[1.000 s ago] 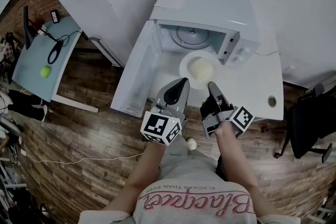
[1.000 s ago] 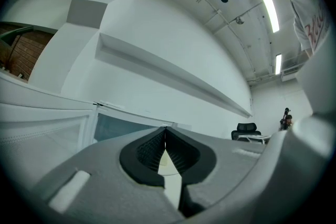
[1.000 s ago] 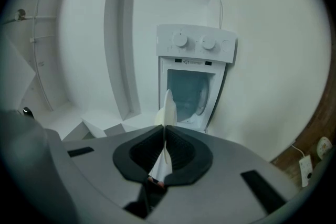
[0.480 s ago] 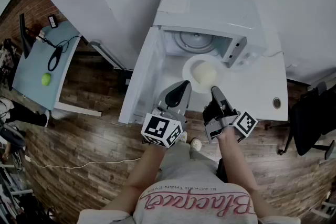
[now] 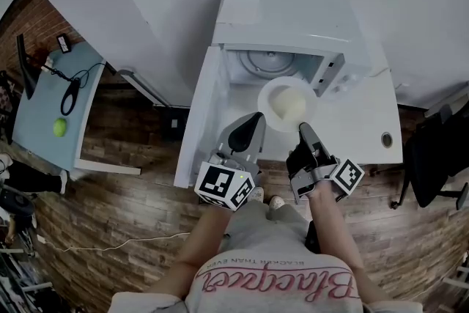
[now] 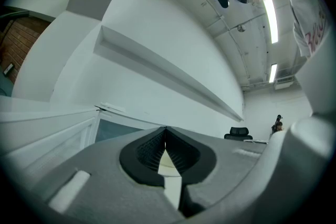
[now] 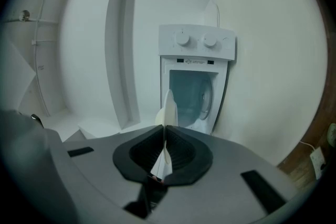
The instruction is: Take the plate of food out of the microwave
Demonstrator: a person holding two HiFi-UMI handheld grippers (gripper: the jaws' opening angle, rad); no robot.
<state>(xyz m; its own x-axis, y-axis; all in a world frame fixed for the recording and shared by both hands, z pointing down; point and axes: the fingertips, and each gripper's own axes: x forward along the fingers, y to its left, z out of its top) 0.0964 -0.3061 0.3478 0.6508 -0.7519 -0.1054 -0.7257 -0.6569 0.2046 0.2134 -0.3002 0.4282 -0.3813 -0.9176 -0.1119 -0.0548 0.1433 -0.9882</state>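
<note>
Worktop (image 5: 352, 121): white, carries the microwave (image 5: 293, 18) at its back. Microwave door (image 5: 201, 113) stands swung wide to your left; the glass turntable (image 5: 267, 61) shows bare in the cavity.

Plate (image 5: 270, 93): outside the cavity, just in front of the opening, over the worktop. Whether it rests on the worktop or hangs clear, you cannot tell. A pale mound of food (image 5: 291, 105) sits on it.

Your right tool (image 5: 303, 128): jaws clamped on the plate's near rim. The right gripper view shows the rim edge-on, pinched between the pads.

Your left tool (image 5: 253, 119): just beside the plate's left edge, jaws closed tip to tip. Nothing reaches past the tips. A pale sliver shows in the gap behind them; unidentified.
</note>
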